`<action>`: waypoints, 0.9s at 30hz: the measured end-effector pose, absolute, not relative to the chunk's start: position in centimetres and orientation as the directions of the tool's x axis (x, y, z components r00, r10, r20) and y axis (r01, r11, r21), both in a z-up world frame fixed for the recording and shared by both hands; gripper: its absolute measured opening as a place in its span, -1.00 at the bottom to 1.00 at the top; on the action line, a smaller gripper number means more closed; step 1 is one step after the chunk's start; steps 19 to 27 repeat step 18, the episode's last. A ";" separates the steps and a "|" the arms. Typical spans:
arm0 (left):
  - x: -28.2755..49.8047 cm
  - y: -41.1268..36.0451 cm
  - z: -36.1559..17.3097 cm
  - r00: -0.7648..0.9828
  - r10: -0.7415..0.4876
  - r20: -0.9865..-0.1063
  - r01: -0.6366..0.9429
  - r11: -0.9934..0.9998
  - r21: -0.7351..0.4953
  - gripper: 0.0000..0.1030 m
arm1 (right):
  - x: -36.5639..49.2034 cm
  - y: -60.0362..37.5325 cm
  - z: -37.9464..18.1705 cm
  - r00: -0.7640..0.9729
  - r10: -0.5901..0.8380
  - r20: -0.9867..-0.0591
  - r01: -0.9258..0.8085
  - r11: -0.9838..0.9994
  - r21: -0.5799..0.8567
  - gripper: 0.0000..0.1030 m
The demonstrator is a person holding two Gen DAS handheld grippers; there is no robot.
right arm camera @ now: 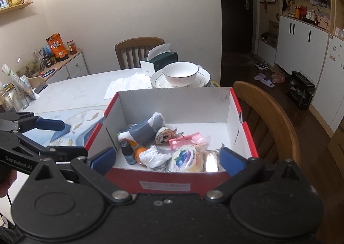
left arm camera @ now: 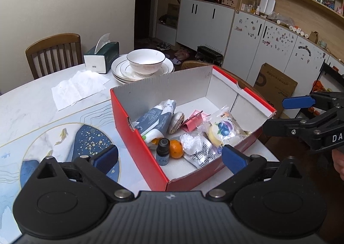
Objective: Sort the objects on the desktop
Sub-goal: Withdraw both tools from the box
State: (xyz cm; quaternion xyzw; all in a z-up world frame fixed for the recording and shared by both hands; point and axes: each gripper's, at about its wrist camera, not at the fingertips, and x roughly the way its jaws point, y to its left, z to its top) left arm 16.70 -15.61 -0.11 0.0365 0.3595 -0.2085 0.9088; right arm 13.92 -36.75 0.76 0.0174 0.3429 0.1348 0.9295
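Marble-top table [left arm camera: 32, 102] w/ a blue fish-print mat fills the left wrist view. Red box [left arm camera: 137, 142] sits on it; inside, near corner: dark dropper bottle [left arm camera: 162, 152], orange [left arm camera: 176, 149], blueberry-print snack pack [left arm camera: 224, 131]. Left gripper [left arm camera: 169, 158] jaws wide apart, empty. Right of box, right gripper [left arm camera: 298, 102] reads "DA".

Right wrist view: right gripper [right arm camera: 167, 159] spread open at box front, nothing held. Left of box, left gripper's arm reads "GenRoboLAI". Box's front label is blurred.
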 end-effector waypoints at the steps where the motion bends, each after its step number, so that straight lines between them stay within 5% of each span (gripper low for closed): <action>1: 16.7 -15.6 -0.2 0.651 -0.355 -0.671 0.408 0.909 -0.086 1.00 | 13.8 -36.8 0.7 0.729 0.261 -0.633 -0.238 0.963 0.124 1.00; 27: 16.1 -14.7 -0.2 0.646 -0.380 -0.662 0.430 0.898 -0.097 1.00 | 13.3 -35.9 0.3 0.723 0.244 -0.646 -0.204 0.969 0.139 1.00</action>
